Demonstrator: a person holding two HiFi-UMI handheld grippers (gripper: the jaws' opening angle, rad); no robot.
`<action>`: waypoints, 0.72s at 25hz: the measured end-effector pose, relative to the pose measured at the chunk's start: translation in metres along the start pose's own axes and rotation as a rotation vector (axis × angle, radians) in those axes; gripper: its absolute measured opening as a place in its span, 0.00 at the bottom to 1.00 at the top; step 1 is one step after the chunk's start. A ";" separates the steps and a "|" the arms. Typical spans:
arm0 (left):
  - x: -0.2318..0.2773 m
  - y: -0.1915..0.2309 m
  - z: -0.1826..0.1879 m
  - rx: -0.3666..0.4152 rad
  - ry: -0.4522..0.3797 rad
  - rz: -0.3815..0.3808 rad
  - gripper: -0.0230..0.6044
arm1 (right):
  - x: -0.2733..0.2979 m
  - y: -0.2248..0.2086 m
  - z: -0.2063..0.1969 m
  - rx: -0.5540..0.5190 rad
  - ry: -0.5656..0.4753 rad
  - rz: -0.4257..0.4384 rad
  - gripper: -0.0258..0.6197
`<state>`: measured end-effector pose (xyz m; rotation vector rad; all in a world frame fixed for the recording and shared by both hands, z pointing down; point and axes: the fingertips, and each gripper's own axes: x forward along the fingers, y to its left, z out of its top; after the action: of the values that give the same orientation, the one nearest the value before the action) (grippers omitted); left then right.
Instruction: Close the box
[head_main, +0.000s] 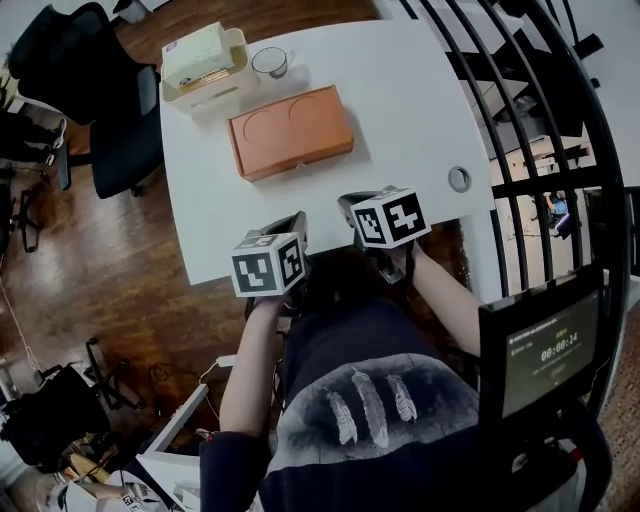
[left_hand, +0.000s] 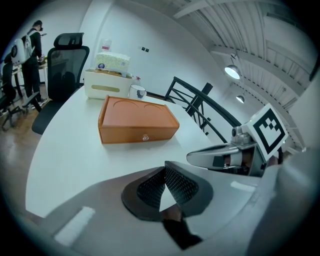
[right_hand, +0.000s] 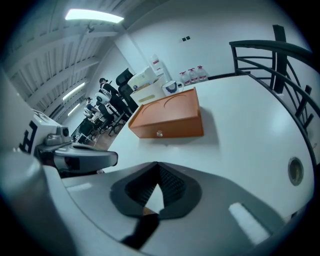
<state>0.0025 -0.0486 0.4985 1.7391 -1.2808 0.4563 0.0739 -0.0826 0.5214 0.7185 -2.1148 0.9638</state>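
An orange box (head_main: 290, 131) lies on the white table (head_main: 400, 110), its lid down flat with two round dents on top. A small knob (left_hand: 145, 137) shows on its front face, also seen in the right gripper view as the box (right_hand: 170, 117). My left gripper (head_main: 296, 222) hovers at the table's near edge, well short of the box, its jaws shut with nothing between them (left_hand: 164, 168). My right gripper (head_main: 350, 205) is beside it, also shut and empty (right_hand: 158, 167). Both point toward the box.
A cream holder with tissues (head_main: 205, 65) and a glass cup (head_main: 270, 62) stand behind the box. A round cable hole (head_main: 459, 179) sits at the table's right edge. A black railing (head_main: 560, 150) runs along the right, an office chair (head_main: 100, 110) stands at the left.
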 end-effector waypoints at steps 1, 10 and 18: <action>0.001 -0.001 -0.002 0.001 0.002 0.000 0.06 | 0.000 -0.001 -0.002 -0.006 0.003 0.000 0.05; 0.006 0.001 -0.009 0.011 0.011 0.016 0.06 | 0.002 -0.006 -0.010 -0.025 0.010 -0.005 0.05; 0.005 0.009 -0.009 0.000 0.014 0.028 0.06 | 0.007 -0.006 -0.005 -0.033 0.019 -0.001 0.05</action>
<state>-0.0019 -0.0444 0.5110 1.7168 -1.2969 0.4836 0.0761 -0.0835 0.5314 0.6917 -2.1089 0.9299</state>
